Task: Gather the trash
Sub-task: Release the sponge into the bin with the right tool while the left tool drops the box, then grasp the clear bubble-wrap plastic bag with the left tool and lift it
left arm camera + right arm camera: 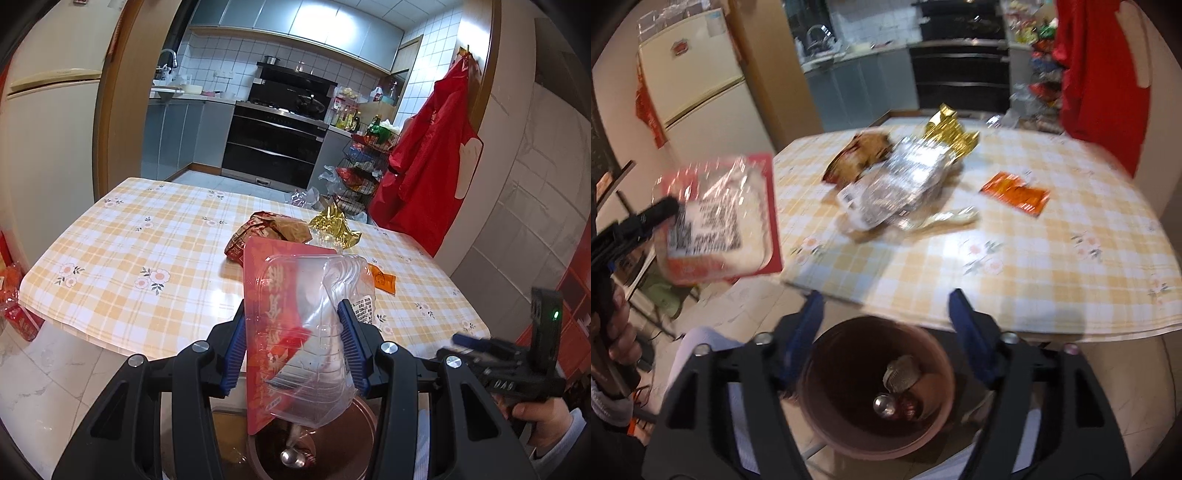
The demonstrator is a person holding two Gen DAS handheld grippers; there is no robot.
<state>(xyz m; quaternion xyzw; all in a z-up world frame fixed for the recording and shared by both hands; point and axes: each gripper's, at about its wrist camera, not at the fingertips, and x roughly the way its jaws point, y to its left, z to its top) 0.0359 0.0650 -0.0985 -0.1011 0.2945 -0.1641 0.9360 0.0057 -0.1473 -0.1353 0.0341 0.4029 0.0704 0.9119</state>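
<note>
My left hand-held gripper (293, 345) clamps clear plastic tray with red card (295, 332) | my right hand-held gripper (886, 314) gapes empty over round brown bin (875, 391) at 6 o'clock

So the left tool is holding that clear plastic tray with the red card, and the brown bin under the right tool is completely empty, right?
Not quite. The left tool does hold the clear plastic tray with its red card, but the brown bin under the open right tool is not empty: the right wrist view shows a few pieces of trash lying at its bottom.
</note>
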